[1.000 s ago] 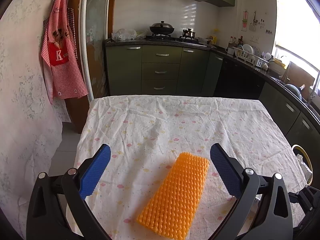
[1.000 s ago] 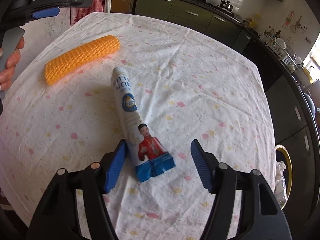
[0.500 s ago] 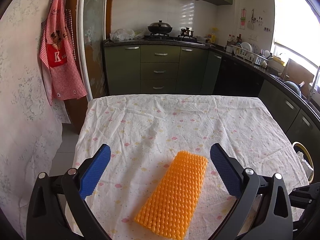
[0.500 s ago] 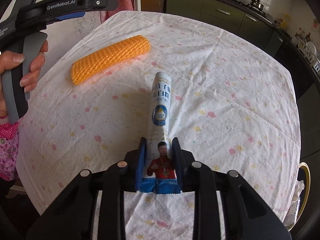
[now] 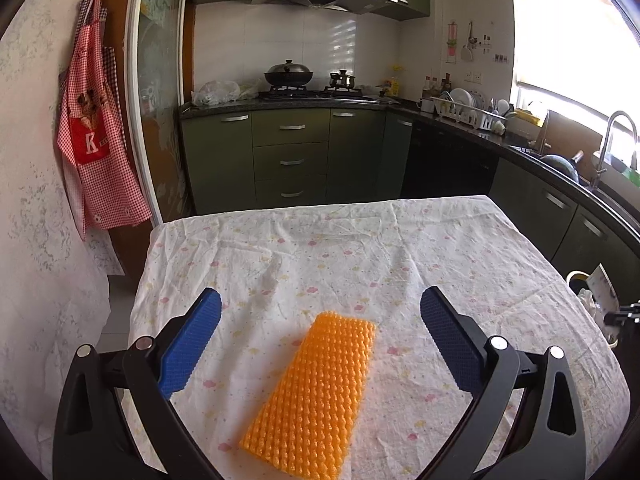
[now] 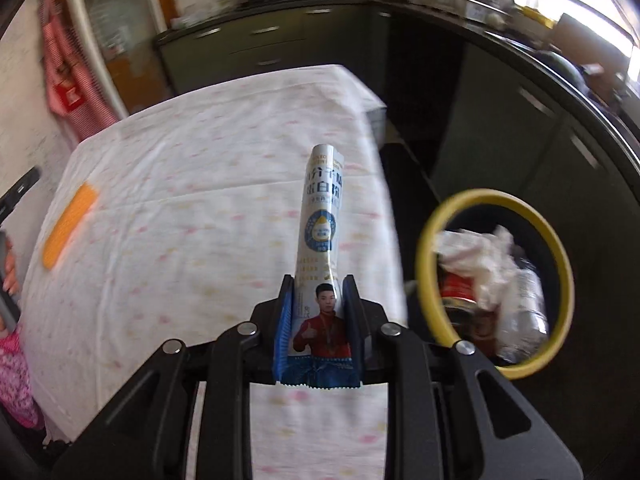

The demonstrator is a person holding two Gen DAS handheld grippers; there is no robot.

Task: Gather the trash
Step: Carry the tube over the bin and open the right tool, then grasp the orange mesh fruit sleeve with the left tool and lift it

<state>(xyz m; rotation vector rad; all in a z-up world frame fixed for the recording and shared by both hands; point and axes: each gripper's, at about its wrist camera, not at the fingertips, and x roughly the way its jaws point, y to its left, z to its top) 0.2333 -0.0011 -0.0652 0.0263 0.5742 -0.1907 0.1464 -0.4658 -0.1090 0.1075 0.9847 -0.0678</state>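
My right gripper (image 6: 319, 316) is shut on the lower end of a white and blue printed wrapper (image 6: 320, 224), which sticks up in the air over the table's right side. A black bin with a yellow rim (image 6: 426, 236), holding crumpled trash, stands on the floor just right of the table. My left gripper (image 5: 320, 344) is open above the cloth, with an orange knobbly foam sleeve (image 5: 316, 388) lying between and a little short of its blue pads (image 5: 188, 348). The same sleeve (image 6: 70, 224) shows far left in the right wrist view, and the wrapper's tip (image 5: 602, 280) shows at the right edge of the left wrist view.
The table carries a white flowered cloth (image 5: 360, 248). Green kitchen cabinets (image 5: 292, 160) and a dark counter with a dish rack (image 5: 468, 114) run behind and along the right. A red checked apron (image 5: 96, 152) hangs at the left. A person's hand (image 6: 8, 272) holds the left gripper's handle.
My right gripper closed on the wrapper, lifted it off the cloth and swung right toward the bin. The left gripper stayed open over the orange sleeve, hardly moving.
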